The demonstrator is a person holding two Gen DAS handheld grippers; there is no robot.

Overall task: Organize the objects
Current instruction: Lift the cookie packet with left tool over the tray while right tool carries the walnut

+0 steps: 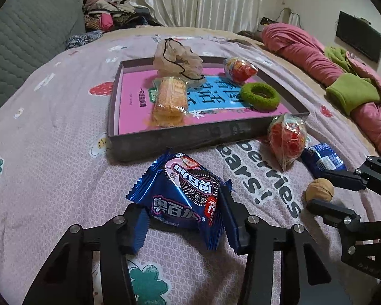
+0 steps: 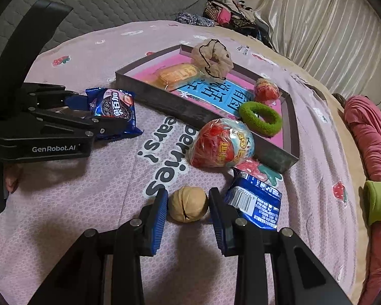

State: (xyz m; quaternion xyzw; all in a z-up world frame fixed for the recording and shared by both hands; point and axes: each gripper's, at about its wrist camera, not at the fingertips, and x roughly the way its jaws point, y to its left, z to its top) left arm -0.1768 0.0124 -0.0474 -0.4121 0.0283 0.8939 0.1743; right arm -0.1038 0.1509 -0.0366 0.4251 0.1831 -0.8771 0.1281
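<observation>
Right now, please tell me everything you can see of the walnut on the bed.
The walnut is round, tan and whole in its shell, with a dark seam running down the side facing the camera. It rests on the pink sheet, outside the tray, near a blue wrapper. It sits between the right gripper's blue-padded fingers; both pads look to be at its sides, though I cannot tell how firmly they press.
</observation>
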